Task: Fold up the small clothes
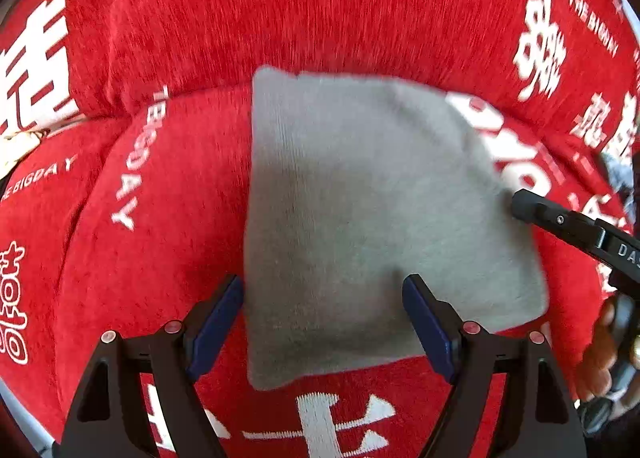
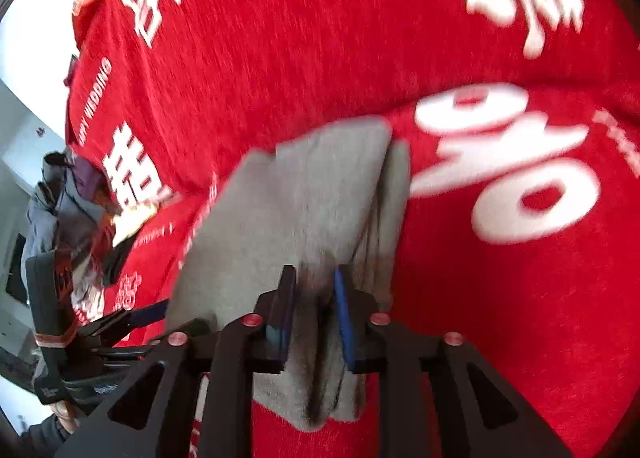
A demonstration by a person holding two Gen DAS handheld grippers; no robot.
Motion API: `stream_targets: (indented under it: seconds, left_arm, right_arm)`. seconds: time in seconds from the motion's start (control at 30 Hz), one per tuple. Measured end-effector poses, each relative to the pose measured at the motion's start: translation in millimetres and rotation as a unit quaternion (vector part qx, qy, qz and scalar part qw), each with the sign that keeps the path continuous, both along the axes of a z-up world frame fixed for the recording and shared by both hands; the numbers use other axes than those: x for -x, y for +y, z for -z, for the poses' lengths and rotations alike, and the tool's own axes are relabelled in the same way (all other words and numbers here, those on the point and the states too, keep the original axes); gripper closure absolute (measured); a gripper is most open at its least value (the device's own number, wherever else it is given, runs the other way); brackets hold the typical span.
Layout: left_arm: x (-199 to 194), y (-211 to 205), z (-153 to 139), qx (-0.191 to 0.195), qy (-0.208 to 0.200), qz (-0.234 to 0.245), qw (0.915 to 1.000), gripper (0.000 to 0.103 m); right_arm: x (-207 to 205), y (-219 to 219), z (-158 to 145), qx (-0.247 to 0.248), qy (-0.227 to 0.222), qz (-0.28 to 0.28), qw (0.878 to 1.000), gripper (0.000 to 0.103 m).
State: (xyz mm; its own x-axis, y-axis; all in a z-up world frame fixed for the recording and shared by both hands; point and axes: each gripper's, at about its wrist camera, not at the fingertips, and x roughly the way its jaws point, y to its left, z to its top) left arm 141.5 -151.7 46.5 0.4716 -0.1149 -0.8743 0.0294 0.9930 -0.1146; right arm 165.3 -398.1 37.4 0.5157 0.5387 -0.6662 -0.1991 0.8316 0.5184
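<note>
Red cover [image 1: 320,10] with white lettering, lumpy, spread across whole surface. Grey knit garment [image 1: 360,198] lies mid-cover, partly folded. Left gripper [image 1: 322,322] spread wide over near edge, holding nothing. Right gripper [image 2: 314,306] pinches bunched right edge of garment. Risk: layers slip from pinch, fold skews; soft cover may snag or drag.
</note>
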Motion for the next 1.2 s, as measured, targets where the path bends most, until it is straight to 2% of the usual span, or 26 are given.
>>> stream_targets:
  seconds: [0.03, 0.13, 0.23, 0.27, 0.33, 0.37, 0.43, 0.47, 0.5, 0.53, 0.57, 0.6, 0.63, 0.7, 0.77, 0.83, 0.9, 0.97, 1.03, 1.2]
  left_arm:
    - [-2, 3, -6, -0.002, -0.009, -0.002, 1.0000, 0.021]
    - [-21, 8, -11, -0.016, -0.020, -0.024, 0.9994, 0.021]
    - [-36, 11, 3, -0.012, 0.005, -0.043, 0.9990, 0.021]
    - [-41, 11, 11, -0.005, 0.018, -0.045, 0.9988, 0.021]
    - [-43, 12, 20, 0.007, 0.026, -0.049, 0.9985, 0.020]
    - [-44, 13, 22, 0.018, 0.027, -0.046, 0.9984, 0.020]
    - [-47, 16, 21, 0.025, 0.033, -0.037, 0.9984, 0.020]
    - [-49, 19, 16, 0.028, 0.036, -0.033, 0.9984, 0.020]
    - [-52, 22, 10, 0.031, 0.034, -0.033, 0.9984, 0.020]
    - [-57, 28, 2, 0.039, 0.024, -0.040, 0.9981, 0.020]
    - [-64, 35, -6, 0.048, 0.012, -0.053, 0.9974, 0.020]
    - [-70, 39, -10, 0.051, 0.008, -0.063, 0.9967, 0.020]
    - [-79, 42, -13, 0.052, 0.009, -0.072, 0.9960, 0.020]
    - [-103, 44, -10, 0.070, 0.024, -0.071, 0.9948, 0.020]
    - [-127, 43, 6, 0.068, 0.060, -0.076, 0.9930, 0.020]
    - [-141, 42, 20, 0.059, 0.081, -0.081, 0.9917, 0.020]
    - [-153, 43, 38, 0.059, 0.106, -0.084, 0.9891, 0.020]
    - [-159, 47, 47, 0.076, 0.123, -0.082, 0.9861, 0.014]
    - [-158, 57, 40, 0.087, 0.124, -0.081, 0.9851, 0.014]
    - [-130, 111, 8, 0.118, 0.077, -0.077, 0.9870, 0.014]
  right_arm:
    - [-2, -2, -6, 0.007, -0.014, 0.010, 1.000, 0.067]
    - [-18, 7, -15, 0.004, -0.017, -0.003, 1.000, 0.067]
    - [-33, 34, -11, -0.011, -0.014, -0.061, 0.998, 0.067]
    - [-40, 40, -2, -0.012, 0.003, -0.072, 0.997, 0.067]
    - [-50, 39, 16, 0.016, 0.034, -0.049, 0.998, 0.068]
    - [-55, 31, 27, 0.019, 0.046, -0.032, 0.998, 0.072]
    - [-55, 21, 28, -0.008, 0.047, -0.029, 0.998, 0.073]
    - [-53, 18, 22, 0.002, 0.045, -0.024, 0.999, 0.070]
    - [-51, 18, 16, 0.019, 0.036, -0.020, 0.999, 0.068]
    - [-49, 18, 7, 0.039, 0.019, -0.015, 0.999, 0.053]
    - [-50, 18, -4, 0.050, 0.001, -0.011, 0.999, 0.044]
    - [-52, 17, -10, 0.049, -0.010, -0.010, 0.999, 0.031]
    - [-57, 19, -16, 0.045, -0.021, -0.012, 0.999, 0.030]
    - [-75, 29, -19, 0.037, -0.020, -0.032, 0.999, 0.030]
    - [-101, 40, -7, 0.012, 0.019, -0.060, 0.998, 0.030]
    - [-123, 44, 11, 0.005, 0.061, -0.053, 0.997, 0.030]
    - [-140, 42, 31, 0.028, 0.090, -0.029, 0.995, 0.030]
    - [-150, 38, 40, 0.053, 0.096, -0.014, 0.994, 0.033]
    - [-149, 32, 33, 0.038, 0.097, -0.007, 0.995, 0.033]
    - [-103, -21, -2, 0.053, 0.049, 0.012, 0.997, 0.027]
